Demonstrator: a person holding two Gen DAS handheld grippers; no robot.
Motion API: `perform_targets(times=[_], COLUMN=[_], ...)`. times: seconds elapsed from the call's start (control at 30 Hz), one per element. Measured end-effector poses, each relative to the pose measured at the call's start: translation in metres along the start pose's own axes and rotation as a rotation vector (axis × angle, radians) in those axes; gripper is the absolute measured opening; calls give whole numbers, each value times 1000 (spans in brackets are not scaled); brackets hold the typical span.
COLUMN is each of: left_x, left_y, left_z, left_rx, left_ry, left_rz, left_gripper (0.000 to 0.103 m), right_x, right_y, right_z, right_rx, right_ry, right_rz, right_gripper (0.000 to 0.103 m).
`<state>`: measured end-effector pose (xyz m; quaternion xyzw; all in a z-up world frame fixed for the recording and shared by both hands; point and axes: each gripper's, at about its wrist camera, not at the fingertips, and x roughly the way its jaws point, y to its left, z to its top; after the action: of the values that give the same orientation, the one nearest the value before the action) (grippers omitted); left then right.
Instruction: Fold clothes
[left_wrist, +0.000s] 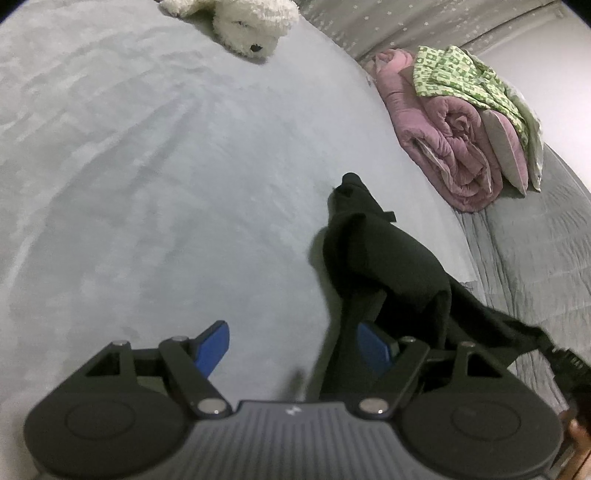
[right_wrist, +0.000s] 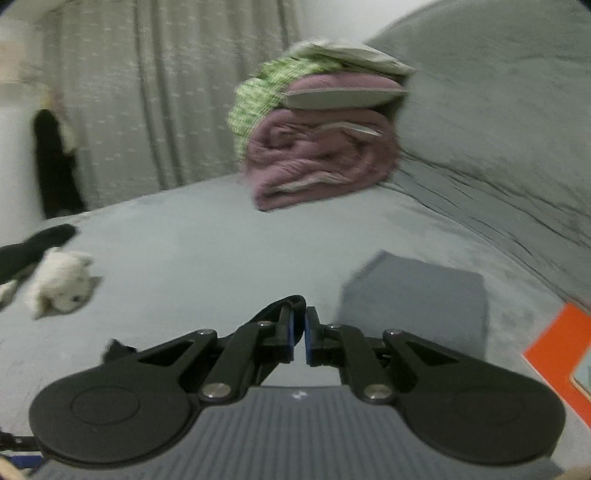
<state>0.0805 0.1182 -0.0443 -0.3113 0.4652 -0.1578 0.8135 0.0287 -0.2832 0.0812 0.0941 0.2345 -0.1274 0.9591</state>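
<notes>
- Left wrist view: left gripper (left_wrist: 295, 347) fingers are spread beside a bunched black garment (left_wrist: 373, 254); a grasp may miss its edge.
- Right gripper (right_wrist: 299, 336) fingers are pressed nearly together, seemingly pinching black cloth; slippage is risked.

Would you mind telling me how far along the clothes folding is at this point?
Done: a grey folded garment lies on the bed. In hand: the right gripper pinches the black garment, lifted and bunched; the left gripper is open. Left: spreading and folding it.

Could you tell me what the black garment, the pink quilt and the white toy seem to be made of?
Black garment: soft matte knit or fleece, judging by its limp drape. Pink quilt: padded fabric, probably synthetic-filled; puffy stitched rolls. White toy: plush, with fuzzy pile.
</notes>
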Motion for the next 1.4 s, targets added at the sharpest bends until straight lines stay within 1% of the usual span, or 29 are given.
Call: perform_targets(times=[0.1, 0.17, 0.33, 0.4, 0.5, 0.6, 0.63, 0.7, 0.73, 0.77, 0.8, 0.93, 1.03, 1.13, 1.2, 1.23, 1.27, 1.3, 1.33, 1.4], left_x=[7, 13, 25, 32, 39, 43, 45, 48, 50, 53, 56, 68, 75, 84, 91, 93, 95, 96, 98, 99], left_y=[-1, 0, 3, 0, -2, 1, 3, 6, 7, 7, 7, 2, 2, 6, 11, 12, 12, 11, 10, 7], left_z=[0, 0, 1, 0, -2, -1, 1, 3, 4, 5, 5, 4, 4, 2, 0, -1, -1, -1, 0, 2], left_rx=[-23, -58, -195, -228, -247, -294, -321, -379, -408, -436, -458, -538, -612, -728, -815, -841, -853, -865, -867, -844], left_ry=[-3, -4, 0, 10, 21, 20, 19, 16, 14, 13, 12, 16, 12, -12, -29, -36, -44, -51, -55, -66], left_rz=[-15, -42, -138, -162, -157, -163, -173, -194, -203, -211, -217, -238, -277, -340, -363, -364, -358, -353, -350, -334], left_gripper=[77, 77, 77, 78, 78, 78, 78, 78, 78, 78, 78, 78, 78, 78, 77, 76, 72, 58, 49, 13], right_x=[10, 16, 32, 42, 55, 57, 56, 51, 50, 48, 46, 39, 34, 29, 29, 30, 30, 30, 30, 31], right_y=[-8, -14, -28, -32, -38, -38, -38, -38, -39, -39, -39, -40, -41, -41, -40, -40, -39, -40, -40, -39], right_z=[-14, -24, -47, -51, -57, -59, -59, -57, -55, -54, -52, -45, -41, -36, -36, -36, -36, -36, -36, -35], right_rx=[7, 12, 24, 29, 35, 29, 27, 29, 34, 39, 44, 63, 78, 93, 91, 91, 90, 90, 88, 86], right_ry=[40, 66, 133, 177, 238, 277, 286, 290, 285, 279, 273, 250, 233, 216, 218, 218, 218, 216, 215, 212], right_rz=[-56, -94, -187, -191, -189, -168, -158, -136, -124, -113, -101, -55, -20, 15, 23, 28, 32, 34, 37, 41], right_gripper=[8, 8, 8, 8, 8, 9, 14, 18, 34, 56, 61, 61, 62, 62, 62, 62, 62, 62, 62, 62])
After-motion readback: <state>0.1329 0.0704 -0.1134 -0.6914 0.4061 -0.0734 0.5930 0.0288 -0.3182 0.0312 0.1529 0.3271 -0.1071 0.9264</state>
